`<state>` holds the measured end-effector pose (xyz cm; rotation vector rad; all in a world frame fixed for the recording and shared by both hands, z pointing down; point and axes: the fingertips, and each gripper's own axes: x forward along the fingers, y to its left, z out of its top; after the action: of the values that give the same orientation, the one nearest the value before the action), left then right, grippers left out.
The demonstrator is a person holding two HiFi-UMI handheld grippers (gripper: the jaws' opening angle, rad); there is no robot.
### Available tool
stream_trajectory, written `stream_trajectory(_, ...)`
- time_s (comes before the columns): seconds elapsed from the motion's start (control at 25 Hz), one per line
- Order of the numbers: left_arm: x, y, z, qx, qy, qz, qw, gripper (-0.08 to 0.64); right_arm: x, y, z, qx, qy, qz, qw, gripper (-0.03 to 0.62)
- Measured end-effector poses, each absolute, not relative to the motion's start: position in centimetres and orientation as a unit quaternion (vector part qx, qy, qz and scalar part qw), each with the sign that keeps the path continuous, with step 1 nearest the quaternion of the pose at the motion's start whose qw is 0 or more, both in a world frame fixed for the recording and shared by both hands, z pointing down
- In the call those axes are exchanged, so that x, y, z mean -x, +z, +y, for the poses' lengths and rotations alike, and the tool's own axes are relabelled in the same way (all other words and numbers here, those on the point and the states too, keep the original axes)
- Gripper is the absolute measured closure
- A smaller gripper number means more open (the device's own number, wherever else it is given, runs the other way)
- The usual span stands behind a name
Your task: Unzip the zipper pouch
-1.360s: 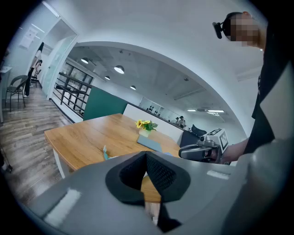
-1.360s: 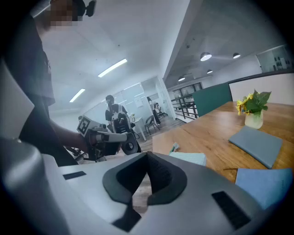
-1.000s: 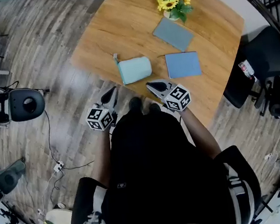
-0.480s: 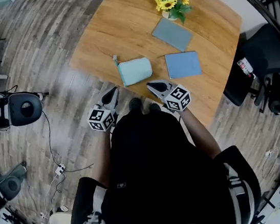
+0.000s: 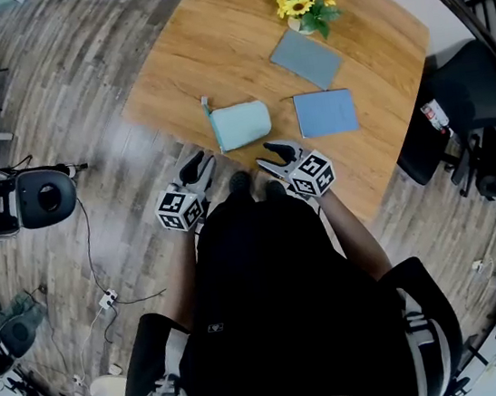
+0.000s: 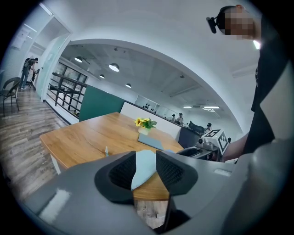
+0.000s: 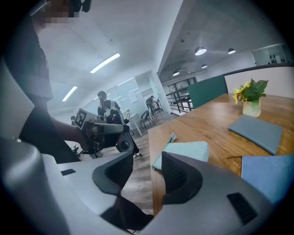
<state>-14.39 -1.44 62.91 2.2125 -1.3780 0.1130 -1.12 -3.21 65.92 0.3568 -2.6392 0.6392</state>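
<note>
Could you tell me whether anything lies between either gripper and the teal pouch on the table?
Nothing visible does. The teal pouch lies near the edge of the table, with only bare wood between it and the left gripper and right gripper. Both grippers' jaws are opening, empty. The blue square lies off to the side.

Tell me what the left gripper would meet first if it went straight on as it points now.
Probably the light-teal pouch near the table edge; it shows ahead, untouched, between the opening jaws of the left gripper. Depth is unclear.

L gripper opening, empty; pouch ahead
</note>
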Motion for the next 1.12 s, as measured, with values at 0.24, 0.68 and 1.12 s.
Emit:
stream_trajectory(0.24,14.6,63.2,-1.6,-0.82,0.045,-0.506,0.265,0.391,1.6,67.1,-2.5,-0.123,0.219,-0.941,0.225,0.342)
stream_trajectory(0.68,15.0,63.8,-1.2,-0.818,0.059,-0.506,0.267,0.334,1.9,68.1,-2.1,-0.124,0.223,-0.937,0.237,0.291)
stream_trajectory(1.12,14.9,65.3,-0.6,-0.817,0.096,-0.499,0.272,0.336,3.1,70.9,0.0,-0.108,0.278,-0.922,0.246,0.305)
